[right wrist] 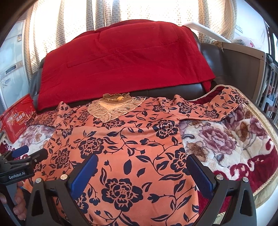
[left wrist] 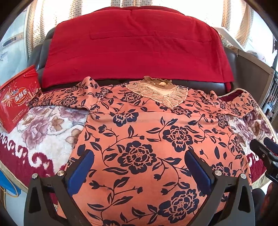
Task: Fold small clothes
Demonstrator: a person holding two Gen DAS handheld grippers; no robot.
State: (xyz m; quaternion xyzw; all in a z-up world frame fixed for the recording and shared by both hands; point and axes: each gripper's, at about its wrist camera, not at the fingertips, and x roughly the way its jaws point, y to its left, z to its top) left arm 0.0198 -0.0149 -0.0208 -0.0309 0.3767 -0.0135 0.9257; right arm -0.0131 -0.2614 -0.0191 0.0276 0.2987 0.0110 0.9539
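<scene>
While both grippers hover w/ jaws apart, holding nothing, the floral top [left wrist: 139,139] lies flat on the blanket [left wrist: 43,128]. Left gripper [left wrist: 139,166] view shows red box [left wrist: 16,97] large; right gripper [right wrist: 141,171] view adds a hand [right wrist: 18,203].

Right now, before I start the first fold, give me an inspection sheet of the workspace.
Surface: plush floral blanket, white and maroon, under the garment.
Job's things: orange floral top spread flat, lace collar at the far side, both sleeves out sideways; not yet folded.
Clutter: red snack box on the blanket's far left, beside the left sleeve.
Grippers: left tool open, empty, above the top's hem; right tool open, empty, over the hem's right part.
Cables: nothing seen.
Surroundings: red quilt draped over a dark sofa back; dotted curtains behind; wooden furniture at right.
</scene>
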